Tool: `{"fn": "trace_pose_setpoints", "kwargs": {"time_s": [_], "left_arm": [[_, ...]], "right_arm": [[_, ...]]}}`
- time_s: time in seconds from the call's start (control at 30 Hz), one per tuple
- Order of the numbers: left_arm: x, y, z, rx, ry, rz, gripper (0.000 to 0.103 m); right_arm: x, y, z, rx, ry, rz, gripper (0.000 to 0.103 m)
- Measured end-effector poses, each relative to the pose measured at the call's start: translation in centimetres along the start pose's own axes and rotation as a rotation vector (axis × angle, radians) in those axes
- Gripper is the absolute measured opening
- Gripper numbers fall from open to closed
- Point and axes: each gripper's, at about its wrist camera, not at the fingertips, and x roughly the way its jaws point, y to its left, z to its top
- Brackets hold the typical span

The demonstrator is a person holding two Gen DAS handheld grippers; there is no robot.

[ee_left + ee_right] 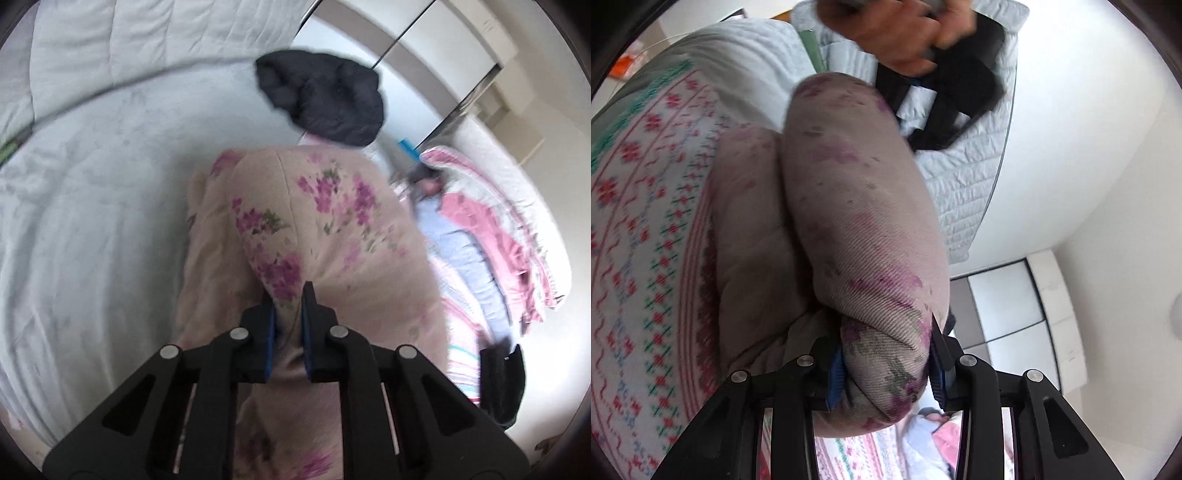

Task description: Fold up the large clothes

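Observation:
A large beige quilt with purple flowers (314, 221) lies folded in thick layers on the bed. My left gripper (287, 295) is shut on a pinched ridge of this floral quilt near its close edge. In the right wrist view the same quilt (860, 206) bulges as a thick roll, and my right gripper (886, 347) is shut on the roll's bunched end. At the top of that view a person's hand (897, 33) holds the other black gripper (945, 103) at the far end of the roll.
A pale quilted bedspread (92, 184) covers the bed. A black garment (325, 96) lies beyond the floral quilt. Pink and light-blue clothes (476, 236) are piled to the right, near a dark object (502, 380). A patterned white, red and green blanket (646, 236) lies under the roll. A wardrobe (1008, 306) stands behind.

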Motion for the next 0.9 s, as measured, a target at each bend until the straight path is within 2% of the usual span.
{"fn": "trace_pose_setpoints", "kwargs": {"time_s": [0.1, 0.2, 0.27, 0.33, 0.37, 0.43, 0.47, 0.5, 0.53, 0.63, 0.7, 0.77, 0.83, 0.9], "left_arm": [[1.9, 0.7, 0.1, -0.012, 0.031, -0.021, 0.015], [2.1, 0.1, -0.2, -0.007, 0.038, -0.036, 0.015], [2.5, -0.8, -0.7, 0.027, 0.043, -0.003, 0.016], [2.8, -1.7, -1.1, 0.068, 0.034, 0.046, 0.016], [2.8, -1.7, -1.2, 0.079, 0.032, 0.061, 0.016], [2.7, -1.5, -1.1, 0.075, 0.035, 0.067, 0.016], [2.7, -1.2, -1.0, 0.066, 0.039, 0.06, 0.016], [2.7, -0.8, -0.9, 0.053, 0.047, 0.047, 0.016], [2.7, -0.6, -0.9, 0.044, 0.053, 0.038, 0.016], [2.7, -0.6, -0.8, 0.039, 0.057, 0.034, 0.016], [2.8, -0.9, -0.9, 0.043, 0.057, 0.045, 0.016], [2.7, -1.0, -0.8, 0.033, 0.061, 0.048, 0.016], [2.7, -0.9, -0.8, 0.026, 0.064, 0.041, 0.016], [2.6, -0.5, -0.7, 0.014, 0.07, 0.025, 0.017]], "right_arm": [[0.5, 0.7, -0.3, -0.009, 0.025, 0.024, 0.038], [0.1, 1.5, -1.3, -0.008, 0.041, 0.05, 0.038], [-0.3, 1.8, -1.5, 0.011, 0.042, 0.052, 0.041], [-0.7, 0.8, -1.2, 0.083, 0.051, 0.101, 0.046], [-0.8, -0.3, -1.1, 0.129, 0.057, 0.146, 0.05], [-1.0, -3.8, -0.8, 0.292, 0.073, 0.307, 0.057], [-1.1, -6.5, -1.0, 0.428, 0.069, 0.413, 0.057], [-1.1, -8.3, -1.4, 0.526, 0.059, 0.464, 0.057], [-1.0, -10.8, -1.9, 0.646, 0.047, 0.501, 0.057], [1.1, -16.0, -3.5, 0.883, 0.067, 0.524, 0.056], [4.4, -18.1, -4.0, 1.009, 0.128, 0.569, 0.053], [7.9, -18.4, -3.7, 1.066, 0.224, 0.619, 0.04], [11.5, -17.6, -3.2, 1.088, 0.329, 0.656, 0.036], [15.8, -17.3, -2.9, 1.177, 0.428, 0.742, 0.033]]}}
